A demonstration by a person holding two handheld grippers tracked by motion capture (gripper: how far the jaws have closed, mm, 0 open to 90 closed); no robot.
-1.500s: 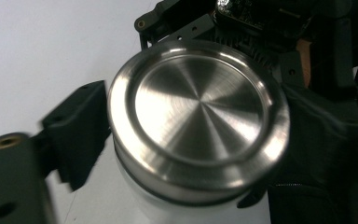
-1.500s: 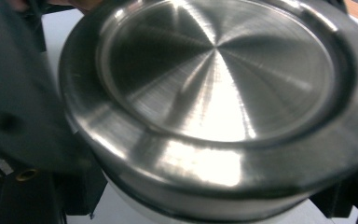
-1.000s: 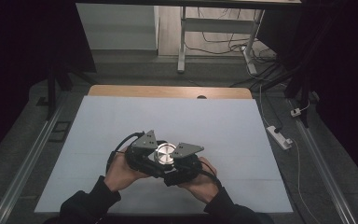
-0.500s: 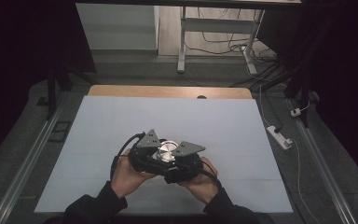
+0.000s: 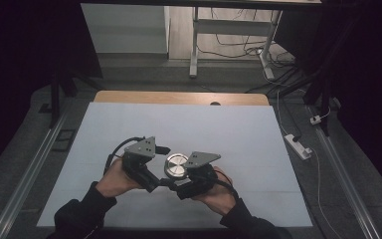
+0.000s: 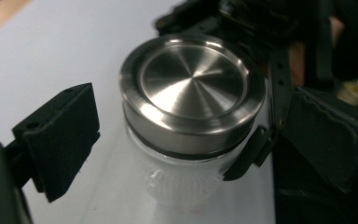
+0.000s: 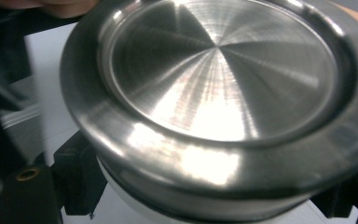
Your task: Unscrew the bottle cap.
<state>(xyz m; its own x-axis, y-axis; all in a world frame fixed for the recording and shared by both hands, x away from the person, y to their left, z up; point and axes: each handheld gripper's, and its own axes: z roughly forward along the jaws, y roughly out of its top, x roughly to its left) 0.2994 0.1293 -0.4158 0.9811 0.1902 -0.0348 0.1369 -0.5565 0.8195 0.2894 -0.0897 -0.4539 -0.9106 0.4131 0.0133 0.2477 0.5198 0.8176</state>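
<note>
One glass jar (image 6: 177, 177) with a brushed steel lid (image 5: 176, 165) stood near the front of the white worktop (image 5: 238, 129). The right gripper (image 5: 186, 182) clamped its body below the lid, while the left gripper (image 5: 155, 172) had just been opening, jaws standing clear either side of the lid. Judging by this, unscrewing was mid-cycle; next called for regripping the lid and twisting again.

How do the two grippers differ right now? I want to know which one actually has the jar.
The left gripper stands open, its pads clear of the jar, having just opened; the right gripper is shut on the jar, below the steel lid. In the high view the left gripper sits apart from the lid, while the right gripper sits tight against it. Both are hand-held low over the table, flanking the jar.
</note>
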